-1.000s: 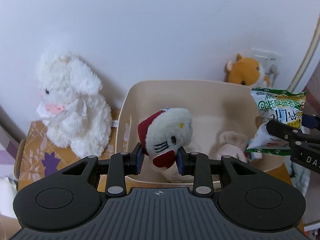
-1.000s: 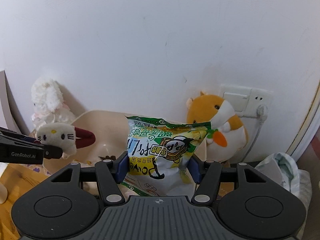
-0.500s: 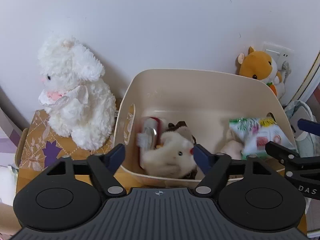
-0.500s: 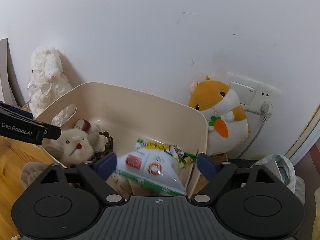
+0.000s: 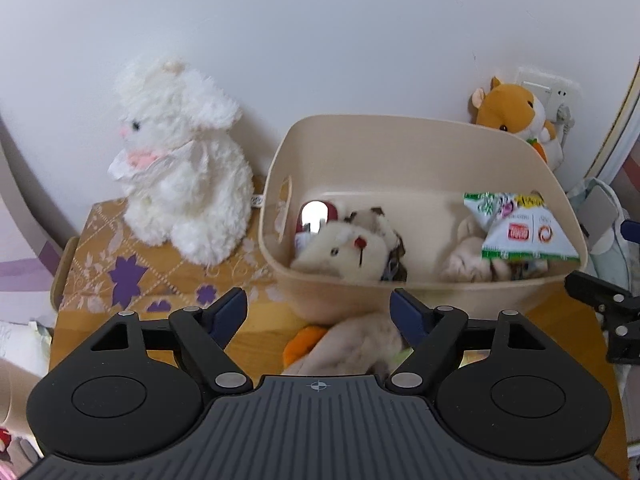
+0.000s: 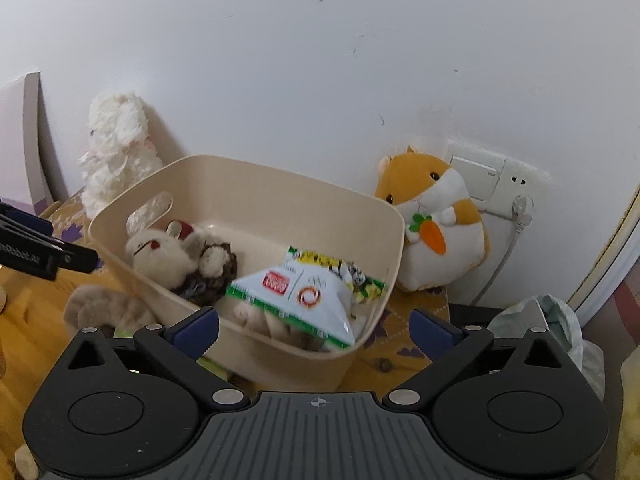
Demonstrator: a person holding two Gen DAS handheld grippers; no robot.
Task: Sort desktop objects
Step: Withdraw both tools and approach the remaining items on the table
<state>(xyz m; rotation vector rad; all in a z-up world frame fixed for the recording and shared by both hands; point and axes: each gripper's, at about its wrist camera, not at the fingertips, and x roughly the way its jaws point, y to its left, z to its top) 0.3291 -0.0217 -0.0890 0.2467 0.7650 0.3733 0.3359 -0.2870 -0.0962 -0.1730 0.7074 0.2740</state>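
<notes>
Two views, left wrist first: the left gripper (image 5: 318,312) gapes wide and empty short of the beige bin (image 5: 420,292), where a small plush (image 5: 344,250) and snack bag (image 5: 524,232) sit sorted. Only here, a tan plush (image 5: 348,344) lies outside. Right wrist: the right gripper (image 6: 314,330) is opening, empty, and shows the hamster plush (image 6: 440,220) whole.

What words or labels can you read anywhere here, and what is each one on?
"nRobot.AI", start cut off by the frame edge: on the left tool, seen from the right wrist.
Snack bag: red logo, orange swirl and rings, lettering too blurred to read.
Tag on the white plush rabbit: too small to read.
</notes>
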